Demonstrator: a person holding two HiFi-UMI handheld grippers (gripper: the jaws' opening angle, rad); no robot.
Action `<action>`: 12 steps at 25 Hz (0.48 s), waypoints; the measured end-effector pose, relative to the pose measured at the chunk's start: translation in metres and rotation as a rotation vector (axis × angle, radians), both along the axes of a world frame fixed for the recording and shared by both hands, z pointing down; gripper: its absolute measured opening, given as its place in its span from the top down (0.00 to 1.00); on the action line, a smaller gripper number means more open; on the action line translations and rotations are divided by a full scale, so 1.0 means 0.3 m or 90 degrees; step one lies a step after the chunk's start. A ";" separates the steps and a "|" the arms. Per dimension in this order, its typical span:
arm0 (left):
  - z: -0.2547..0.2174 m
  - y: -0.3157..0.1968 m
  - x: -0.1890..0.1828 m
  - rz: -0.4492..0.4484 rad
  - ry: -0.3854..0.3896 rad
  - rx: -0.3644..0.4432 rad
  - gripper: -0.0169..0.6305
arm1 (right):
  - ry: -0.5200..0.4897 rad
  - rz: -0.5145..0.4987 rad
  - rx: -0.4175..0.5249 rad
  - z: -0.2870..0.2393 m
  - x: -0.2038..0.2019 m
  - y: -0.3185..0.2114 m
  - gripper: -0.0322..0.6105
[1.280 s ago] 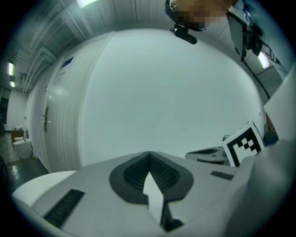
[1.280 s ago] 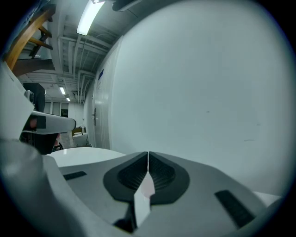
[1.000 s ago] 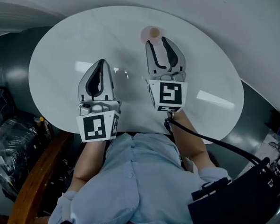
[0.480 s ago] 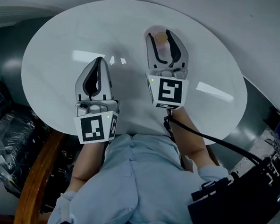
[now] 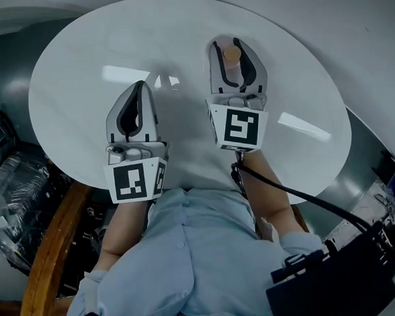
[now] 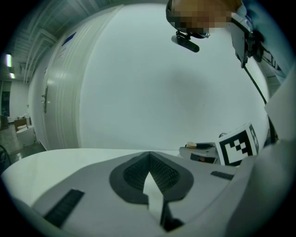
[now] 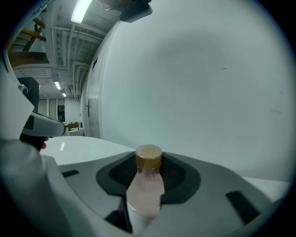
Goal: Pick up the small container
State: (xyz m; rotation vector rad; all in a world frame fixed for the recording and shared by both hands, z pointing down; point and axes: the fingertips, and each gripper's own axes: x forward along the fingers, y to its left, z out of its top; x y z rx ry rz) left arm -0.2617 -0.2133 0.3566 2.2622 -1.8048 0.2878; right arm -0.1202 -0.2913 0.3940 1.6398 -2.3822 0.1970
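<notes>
The small container is a little bottle (image 5: 231,56) of pale pink liquid with a gold cap, upright on the round white table (image 5: 89,67) at its far side. It stands between the jaws of my right gripper (image 5: 230,41), which are closing around it. In the right gripper view the bottle (image 7: 147,185) fills the gap, touching the right jaw, with a dark slit on its left. My left gripper (image 5: 142,85) rests to the left, shut and empty, its tips meeting (image 6: 149,155).
A curved white wall rises just behind the table. Dark clutter (image 5: 9,189) and a wooden rail (image 5: 52,245) lie below the table's left edge. A black case (image 5: 336,289) sits at lower right, and a black cable (image 5: 295,197) trails from the right gripper.
The right gripper has moved forward, so the bottle that stood beyond its tips is now between its jaws. The left gripper has barely shifted.
</notes>
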 end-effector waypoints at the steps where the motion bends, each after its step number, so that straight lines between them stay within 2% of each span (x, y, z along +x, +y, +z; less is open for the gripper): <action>1: 0.002 -0.004 0.000 -0.001 -0.001 0.000 0.98 | -0.002 -0.001 -0.001 0.005 0.004 -0.005 0.74; 12: -0.047 0.007 -0.033 -0.014 -0.010 0.030 0.97 | -0.011 -0.006 -0.027 0.017 -0.007 0.001 0.76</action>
